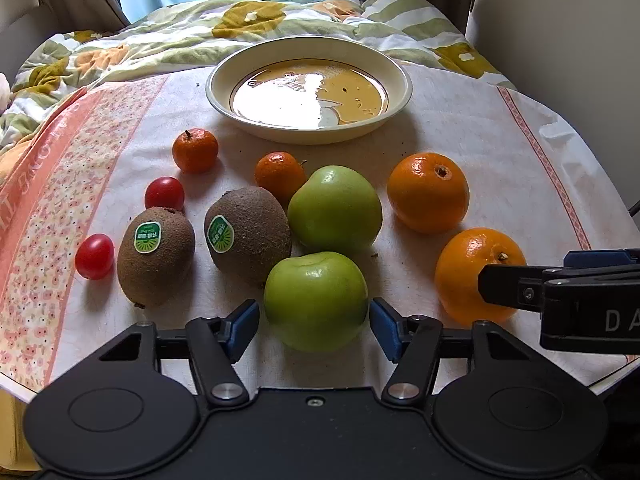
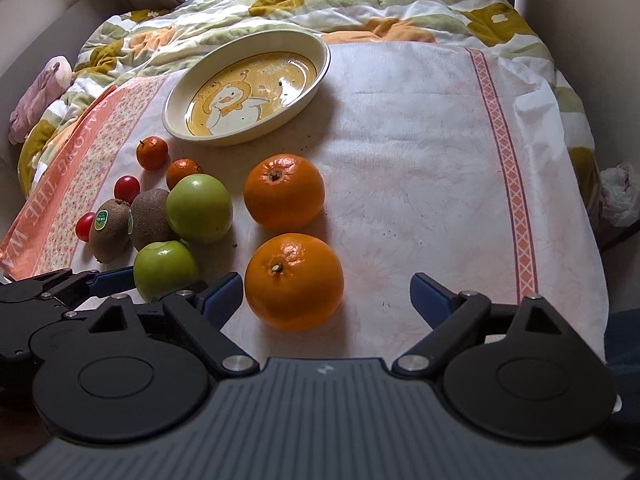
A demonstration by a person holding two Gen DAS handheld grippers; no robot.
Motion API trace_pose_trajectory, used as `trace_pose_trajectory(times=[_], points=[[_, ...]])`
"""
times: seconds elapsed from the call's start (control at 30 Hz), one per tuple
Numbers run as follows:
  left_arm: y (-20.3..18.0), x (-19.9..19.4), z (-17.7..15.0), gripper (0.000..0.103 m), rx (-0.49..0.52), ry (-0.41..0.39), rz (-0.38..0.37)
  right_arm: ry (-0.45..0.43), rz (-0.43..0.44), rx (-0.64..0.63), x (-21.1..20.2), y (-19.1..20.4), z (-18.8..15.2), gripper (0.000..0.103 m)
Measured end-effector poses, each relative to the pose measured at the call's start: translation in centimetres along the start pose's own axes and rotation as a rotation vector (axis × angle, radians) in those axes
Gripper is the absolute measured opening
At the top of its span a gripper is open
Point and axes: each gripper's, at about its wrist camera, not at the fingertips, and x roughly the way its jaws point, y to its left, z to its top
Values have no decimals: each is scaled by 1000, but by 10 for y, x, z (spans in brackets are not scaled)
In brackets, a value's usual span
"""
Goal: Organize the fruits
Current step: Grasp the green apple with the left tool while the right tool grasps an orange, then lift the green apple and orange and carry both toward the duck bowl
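Fruit lies on a white cloth before a cream plate [image 1: 308,128] with a duck picture [image 2: 248,92]. My left gripper [image 1: 314,322] is open, its blue pads on either side of the near green apple [image 1: 316,300], seemingly just apart from it. My right gripper [image 2: 326,294] is open wide, with the near orange [image 2: 294,280] between its fingers, closer to the left one. Further back lie a second green apple [image 1: 334,208], a second orange [image 1: 428,192], two kiwis [image 1: 156,256] [image 1: 248,236], two small mandarins [image 1: 195,150] [image 1: 280,174] and two cherry tomatoes [image 1: 94,256] [image 1: 164,193].
A floral quilt [image 1: 240,24] is bunched behind the plate. The cloth has a pink flowered band [image 1: 60,200] at the left and a thin pink stripe [image 2: 504,152] at the right. A white plastic bag [image 2: 620,192] sits off the right edge.
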Motion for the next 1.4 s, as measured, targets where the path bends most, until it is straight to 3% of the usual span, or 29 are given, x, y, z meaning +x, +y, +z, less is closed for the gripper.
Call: trace_pose_trajectory(times=[0.23, 0.37, 0.6, 1.0, 1.4], points=[[-1, -1, 1, 63, 9, -16, 13, 9, 26, 6, 5, 3, 0, 102], [-2, 0, 1, 60, 7, -22, 7, 25, 34, 15, 10, 2, 2, 95], [-3, -2, -3, 59, 28, -31, 15, 56, 43, 38, 19, 2, 3, 93], [3, -6, -6, 59, 22, -27, 3, 76, 57, 47, 30, 9, 5, 78], [5, -21, -3, 59, 17, -50, 6, 47, 58, 33, 17, 9, 6, 77]])
